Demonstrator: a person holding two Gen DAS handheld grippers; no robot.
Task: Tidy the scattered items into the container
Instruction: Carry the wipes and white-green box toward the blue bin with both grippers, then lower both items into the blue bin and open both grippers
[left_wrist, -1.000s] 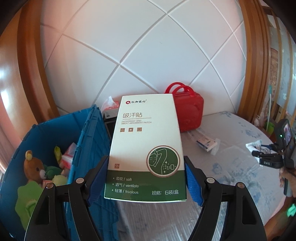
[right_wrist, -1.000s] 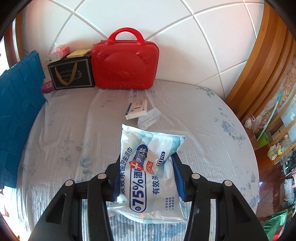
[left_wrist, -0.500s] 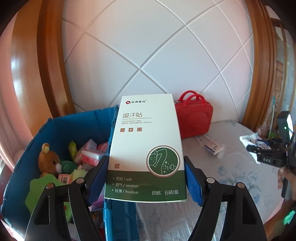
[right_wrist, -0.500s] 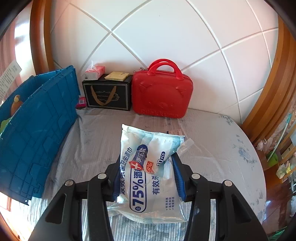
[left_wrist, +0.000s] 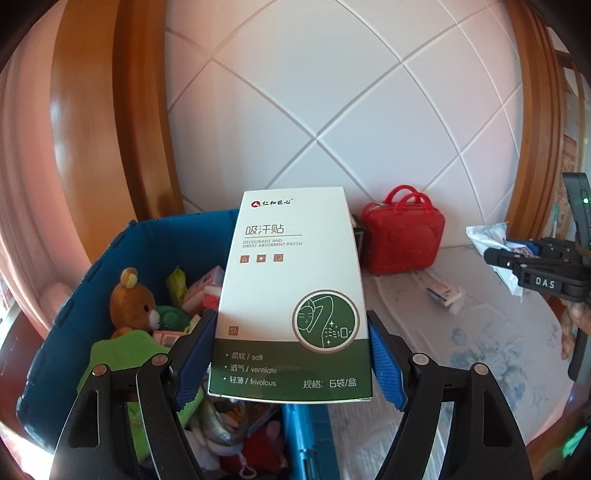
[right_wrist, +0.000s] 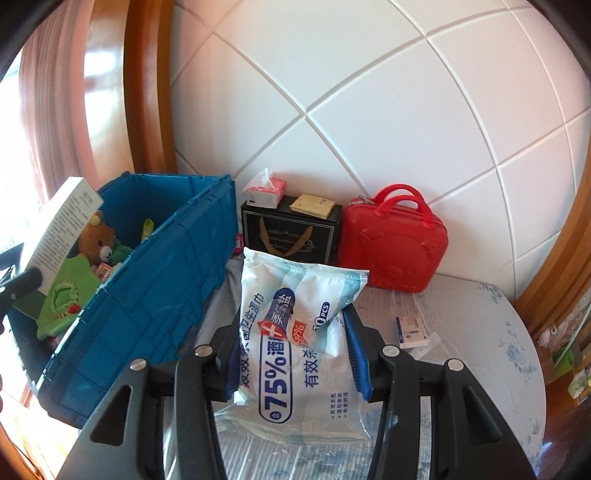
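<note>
The left gripper (left_wrist: 291, 363) has its blue-padded jaws clamped on the lower sides of a flat white-and-green cardboard box (left_wrist: 291, 295), held upright over the near right corner of the blue plastic crate (left_wrist: 162, 236); the box reads "DEODORANT AND SWEAT ABSORBENT PATCH", with "soft", "ventilate" and "frivolous" on its green band. The right gripper (right_wrist: 291, 354) has its jaws closed on a soft white-and-blue plastic pack of wipes (right_wrist: 299, 332) printed "75%" and "10 PCS", held above the pale floral-print bed (right_wrist: 480, 332). From the right wrist view the crate stands at ten o'clock, its ribbed wall just left of the pack. Inside it, at nine o'clock in the left wrist view, lie a brown teddy bear (left_wrist: 129, 302), a green felt shape (left_wrist: 118, 350) and small packets. At three o'clock of the pack a small white-and-blue carton (right_wrist: 412, 326) lies on the bed. Farther, at twelve o'clock against the white quilted headboard (right_wrist: 369, 92), stand a black gift bag with gold handles (right_wrist: 290, 230), bearing a pink tissue pack (right_wrist: 264, 190), and beside it a glossy red handled case (right_wrist: 393, 240).
</note>
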